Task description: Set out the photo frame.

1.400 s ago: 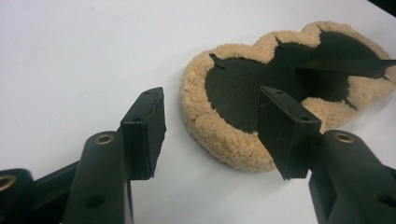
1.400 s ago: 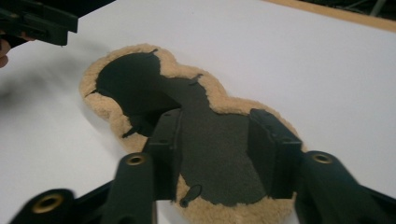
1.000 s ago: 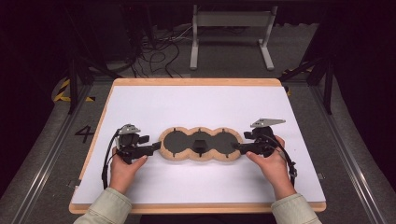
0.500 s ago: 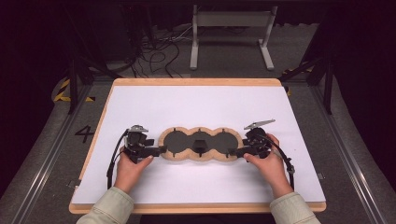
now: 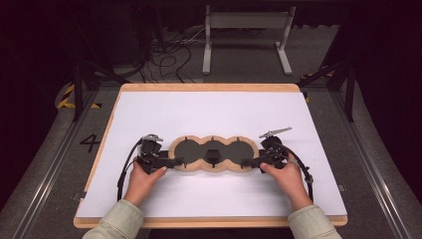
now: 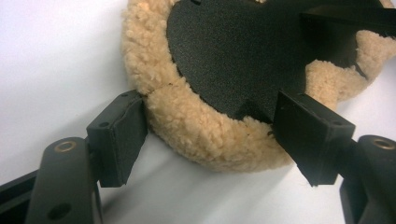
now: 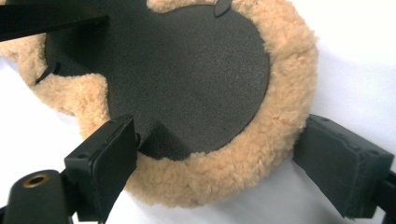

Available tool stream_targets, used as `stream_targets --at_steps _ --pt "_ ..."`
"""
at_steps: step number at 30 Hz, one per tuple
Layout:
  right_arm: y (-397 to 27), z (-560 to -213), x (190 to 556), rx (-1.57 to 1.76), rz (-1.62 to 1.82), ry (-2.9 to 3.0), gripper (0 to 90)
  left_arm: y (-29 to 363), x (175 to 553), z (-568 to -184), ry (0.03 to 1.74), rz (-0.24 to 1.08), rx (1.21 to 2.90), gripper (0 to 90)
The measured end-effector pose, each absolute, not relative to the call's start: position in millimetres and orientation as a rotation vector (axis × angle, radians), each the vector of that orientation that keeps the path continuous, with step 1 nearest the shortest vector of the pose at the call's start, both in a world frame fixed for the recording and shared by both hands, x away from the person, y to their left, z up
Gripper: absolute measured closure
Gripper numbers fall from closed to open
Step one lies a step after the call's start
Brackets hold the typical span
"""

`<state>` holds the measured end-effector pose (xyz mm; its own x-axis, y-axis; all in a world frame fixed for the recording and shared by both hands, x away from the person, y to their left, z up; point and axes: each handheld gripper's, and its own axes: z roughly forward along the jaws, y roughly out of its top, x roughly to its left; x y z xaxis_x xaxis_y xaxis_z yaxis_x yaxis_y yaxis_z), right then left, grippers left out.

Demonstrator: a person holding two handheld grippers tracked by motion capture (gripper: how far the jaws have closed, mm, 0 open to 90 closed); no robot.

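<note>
We have the left tool (image 5: 174, 162) spread wide at the left end of the fleece-rimmed piece (image 5: 211, 153), its jaws having just been opening; in the left gripper view one pad (image 6: 122, 135) touches the outer edge of the fleece at centre left while the other pad (image 6: 306, 135) stands over the dark inner panel at centre right, so the rim sits between them unpressed. Our right tool (image 5: 249, 163) mirrors this at the right end and has likewise just been opening: in the right gripper view one pad (image 7: 107, 161) rests at the lower left against the dark panel, and the other pad (image 7: 343, 163) stands apart from the fleece at the lower right. Neither tool is pinching anything

We judge both ends were taken so a limp, long piece could be carried level and set down flat. It now lies stretched across the lower middle of the high view on the white surface (image 5: 209, 114), three dark lobes in a row, with our hands just outside its ends
</note>
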<state>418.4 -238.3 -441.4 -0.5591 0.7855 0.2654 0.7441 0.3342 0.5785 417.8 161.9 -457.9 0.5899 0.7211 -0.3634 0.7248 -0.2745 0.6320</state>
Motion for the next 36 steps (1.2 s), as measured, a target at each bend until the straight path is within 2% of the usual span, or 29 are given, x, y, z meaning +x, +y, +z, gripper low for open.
stream_targets --at_steps 2,14,20,23,24,26,36 --pt "-238.5 -441.8 418.2 1.454 1.045 2.507 13.6 161.1 416.7 -457.7 1.153 -0.043 2.012 26.4" --pt "-238.3 -439.9 418.4 1.520 1.041 2.496 18.1 160.7 417.5 -456.8 1.174 -0.046 2.007 26.8" --pt "-245.4 -438.7 420.0 1.583 1.075 2.464 29.1 162.2 417.9 -456.3 1.183 -0.046 2.004 30.0" --pt "-246.2 -437.5 418.9 1.610 1.079 2.452 32.7 164.4 417.4 -455.4 1.207 -0.061 1.983 35.8" --pt "-248.1 -435.0 417.4 1.608 1.089 2.423 39.0 165.4 416.8 -455.1 1.206 -0.052 1.971 38.1" --pt "-250.0 -431.4 415.2 1.606 1.098 2.396 45.6 166.6 414.1 -452.1 1.202 -0.027 1.971 41.6" --pt "-253.7 -414.6 400.8 1.505 1.107 2.341 61.5 168.9 402.2 -442.4 1.158 0.088 1.961 54.5"
